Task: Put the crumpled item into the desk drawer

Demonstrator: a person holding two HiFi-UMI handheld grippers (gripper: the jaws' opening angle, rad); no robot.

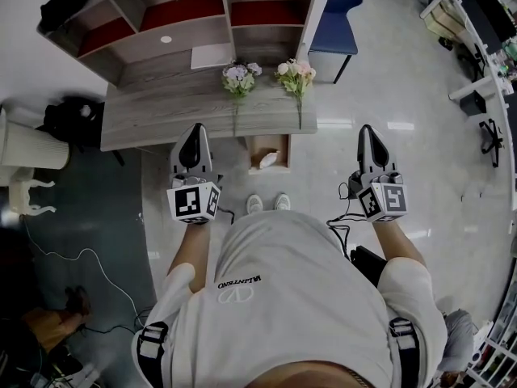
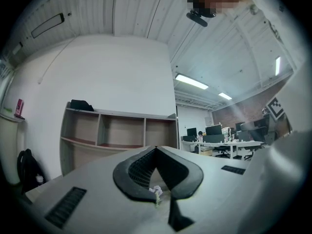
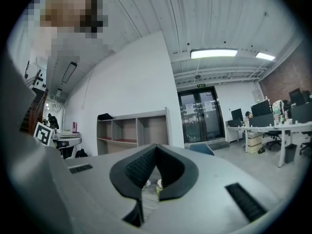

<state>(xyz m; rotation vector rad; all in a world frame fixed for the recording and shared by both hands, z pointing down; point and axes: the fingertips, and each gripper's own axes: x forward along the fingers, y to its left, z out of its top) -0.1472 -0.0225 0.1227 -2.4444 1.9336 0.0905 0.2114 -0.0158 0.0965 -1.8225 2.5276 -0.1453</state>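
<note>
Right: crumpled item (image 1: pixel 267 161) lies inside the open drawer (image 1: pixel 250 152) under the counter (image 1: pixel 161 107) edge, so placement looks done. Left tool (image 1: pixel 195 134) and right tool (image 1: pixel 367 134) hang either side of the drawer, jaws together and empty, well clear of it. The drawer is not yet pushed in.

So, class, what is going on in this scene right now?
A person stands at a desk, a hand-held gripper in each hand. The left hand-held gripper and the right hand-held gripper are both shut and empty. A white crumpled item lies in the desk's open drawer.
</note>
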